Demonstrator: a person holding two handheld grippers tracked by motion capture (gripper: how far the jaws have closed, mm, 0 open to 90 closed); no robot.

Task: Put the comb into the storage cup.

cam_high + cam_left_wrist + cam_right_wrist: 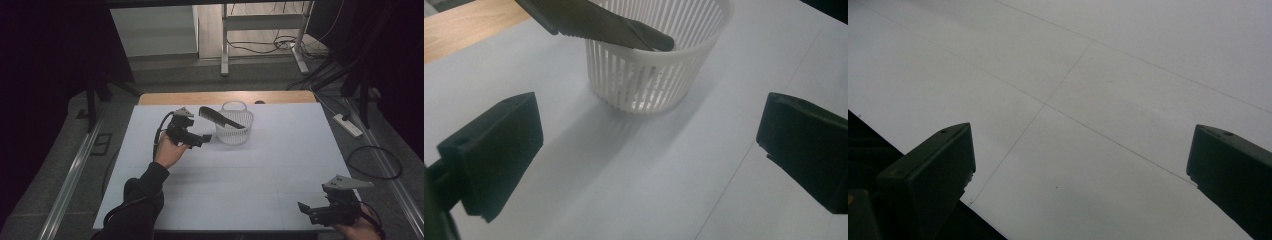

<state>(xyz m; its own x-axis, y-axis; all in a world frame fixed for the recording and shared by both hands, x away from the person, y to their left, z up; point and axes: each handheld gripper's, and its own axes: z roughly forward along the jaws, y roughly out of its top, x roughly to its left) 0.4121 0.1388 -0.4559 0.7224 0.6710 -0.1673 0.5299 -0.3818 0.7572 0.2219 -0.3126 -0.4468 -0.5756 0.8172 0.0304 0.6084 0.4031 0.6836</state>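
Comb, black, lies tilted across the rim of the white slatted basket in the upper centre of the high view, its toothed end jutting out past the rim toward the upper left and its handle end resting over the basket's opening. In my left gripper view the comb runs along the top of the frame above the basket, which stands on the white table. My left gripper hovers just left of the basket, its fingers spread wide with nothing between them, apart from both comb and basket. My right gripper sits at the lower right of the high view, near the table's front edge and well apart from the basket; its fingers are likewise spread wide over bare table surface.
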